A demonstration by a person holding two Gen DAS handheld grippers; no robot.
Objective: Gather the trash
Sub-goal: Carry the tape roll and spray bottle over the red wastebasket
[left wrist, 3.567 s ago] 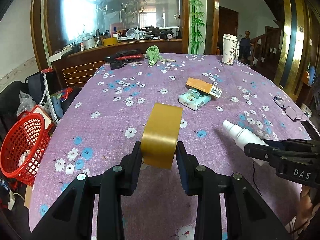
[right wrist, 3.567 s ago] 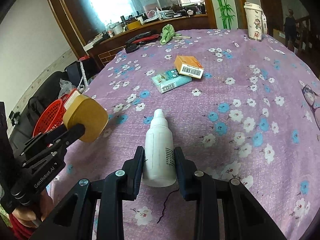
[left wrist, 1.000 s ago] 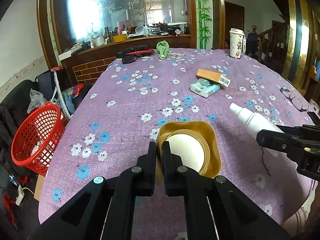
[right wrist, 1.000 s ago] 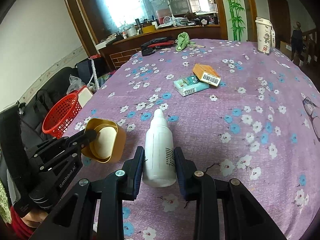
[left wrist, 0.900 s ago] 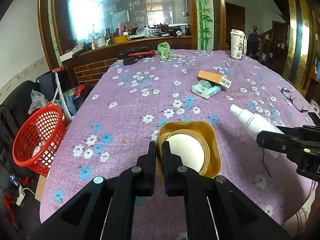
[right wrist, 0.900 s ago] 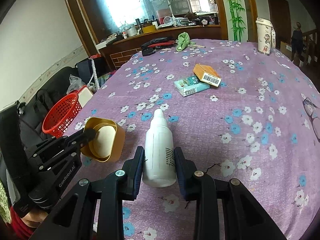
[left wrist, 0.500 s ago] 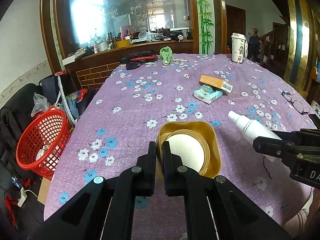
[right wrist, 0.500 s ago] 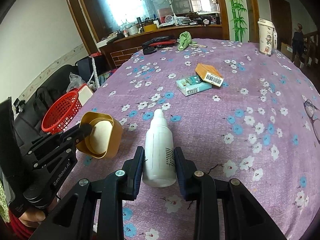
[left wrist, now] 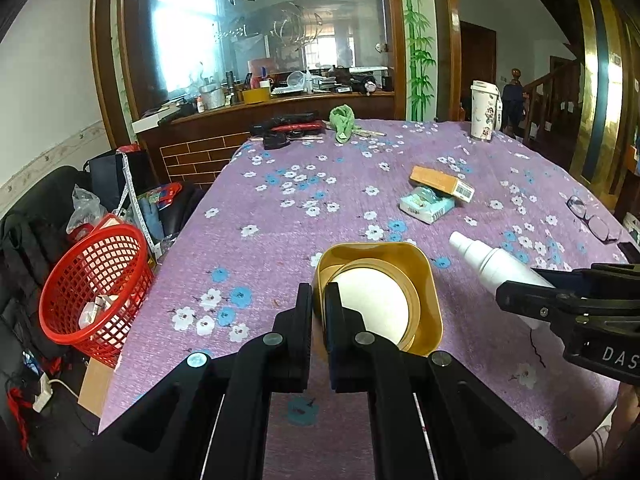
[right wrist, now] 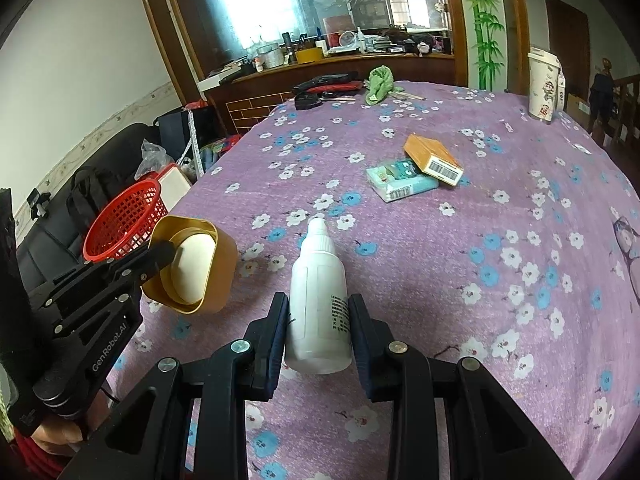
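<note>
My left gripper (left wrist: 318, 308) is shut on the rim of a gold square container (left wrist: 384, 300) with a white inside; that container (right wrist: 196, 268) also shows at the left of the right wrist view, held above the purple flowered tablecloth (left wrist: 280, 216). My right gripper (right wrist: 320, 320) is shut on a white plastic bottle (right wrist: 320, 300), its nozzle pointing away; in the left wrist view the bottle (left wrist: 488, 260) pokes out at the right. A red mesh basket (left wrist: 96, 284) with some scraps stands on the floor left of the table, also seen as the basket (right wrist: 124, 220) behind the gold container.
An orange box (left wrist: 440, 182) lies across a teal packet (left wrist: 426, 204) mid-table. A paper cup (left wrist: 484, 110), green cloth (left wrist: 342, 120) and dark tools (left wrist: 286, 130) sit at the far edge. Glasses (left wrist: 592, 218) lie at the right. Bags (left wrist: 84, 208) crowd the floor by the basket.
Earlier the left gripper held the gold container by its sides; now it pinches the rim with the opening facing me. Both hands have lifted slightly over the last second.
</note>
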